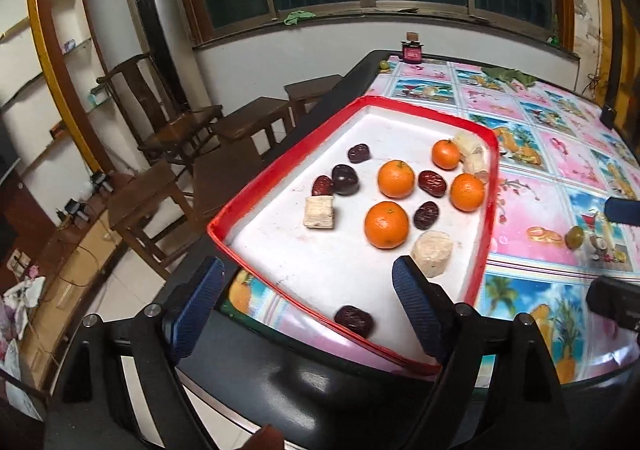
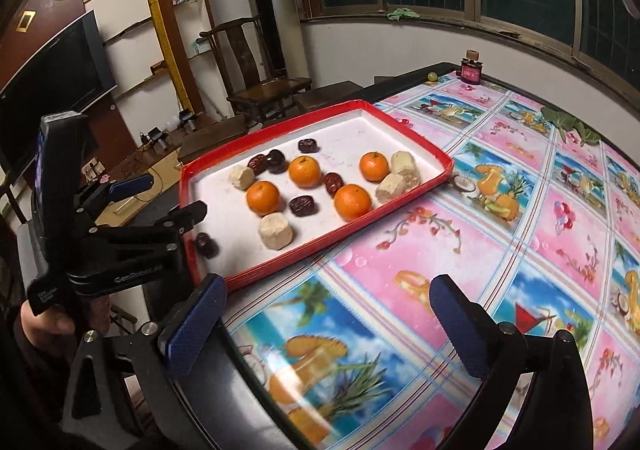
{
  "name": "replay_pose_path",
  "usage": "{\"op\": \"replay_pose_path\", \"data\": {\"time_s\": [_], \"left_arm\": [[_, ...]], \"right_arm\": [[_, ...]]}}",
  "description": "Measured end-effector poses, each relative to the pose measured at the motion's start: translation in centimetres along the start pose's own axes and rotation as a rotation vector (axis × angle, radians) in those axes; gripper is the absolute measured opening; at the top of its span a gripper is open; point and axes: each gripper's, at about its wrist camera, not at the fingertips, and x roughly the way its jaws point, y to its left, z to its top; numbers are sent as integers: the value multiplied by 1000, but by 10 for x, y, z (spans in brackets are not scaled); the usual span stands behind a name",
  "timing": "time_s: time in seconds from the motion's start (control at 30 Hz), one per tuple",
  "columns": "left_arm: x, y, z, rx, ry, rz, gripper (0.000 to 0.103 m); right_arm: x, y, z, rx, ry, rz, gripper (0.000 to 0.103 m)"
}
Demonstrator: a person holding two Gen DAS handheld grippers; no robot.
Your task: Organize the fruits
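Currently both tools, left (image 1: 306,276) and right (image 2: 326,292), stand spread, empty; round glossy oranges (image 1: 386,224) sit in the red-rimmed tray (image 1: 280,169).

We see four oranges (image 1: 387,224) in the middle of the red-rimmed white tray (image 1: 288,250), six dark dates (image 1: 354,320) scattered around them, and four pale sugarcane pieces (image 1: 431,253). The tray lies at the counter's left edge.

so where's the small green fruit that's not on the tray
In the left wrist view, the green fruit sits on the tablecloth to the right of the red tray, level with the nearest orange.
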Motion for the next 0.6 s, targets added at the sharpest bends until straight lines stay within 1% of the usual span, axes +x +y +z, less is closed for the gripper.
{"op": "replay_pose_path", "data": {"time_s": [0.2, 0.43, 0.6], "left_arm": [[-4, 1, -2, -10, -2, -17, 87], [-5, 1, -4, -24, 14, -35, 87], [-10, 0, -5, -31, 0, -40, 87]], "right_arm": [[-4, 9, -2, 2, -1, -8, 102], [-6, 13, 0, 0, -3, -4, 102], [-7, 16, -2, 5, -3, 3, 102]]}}
